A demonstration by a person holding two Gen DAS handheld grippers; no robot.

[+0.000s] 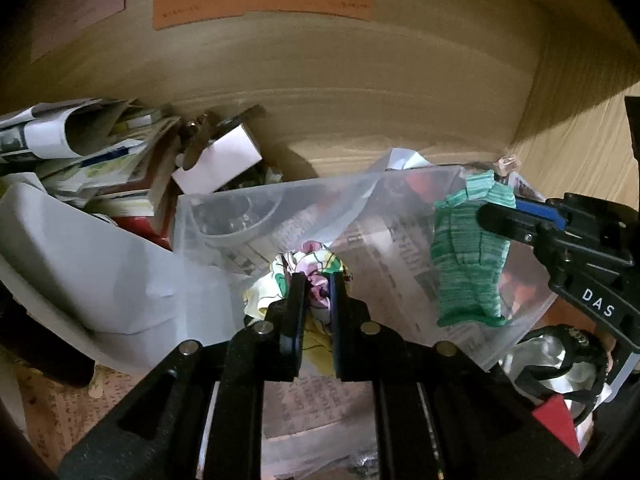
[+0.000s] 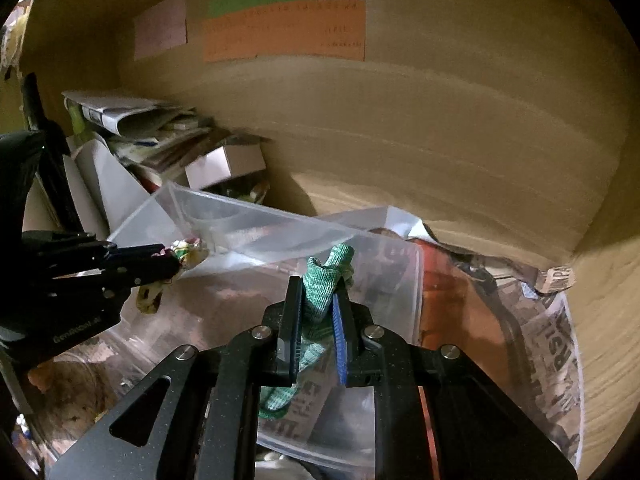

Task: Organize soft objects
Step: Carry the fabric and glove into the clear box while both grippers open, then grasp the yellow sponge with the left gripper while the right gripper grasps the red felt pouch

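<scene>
My left gripper (image 1: 317, 280) is shut on a crumpled floral cloth (image 1: 310, 258), white with pink, yellow and green, held over a clear plastic bin (image 1: 520, 322). It also shows at the left of the right wrist view (image 2: 176, 262) with the floral cloth (image 2: 188, 250) at its tip. My right gripper (image 2: 318, 286) is shut on a green knit glove (image 2: 324, 280) that hangs down between the fingers. In the left wrist view the green glove (image 1: 468, 256) dangles over the bin's right side from the right gripper (image 1: 496, 210).
A clear lid or second bin (image 2: 256, 224) leans behind the bin. Newspaper (image 2: 560, 344) lies under and right of it. A pile of papers and a white box (image 1: 218, 160) sit at back left. Wooden walls (image 1: 360, 80) with coloured notes enclose the space.
</scene>
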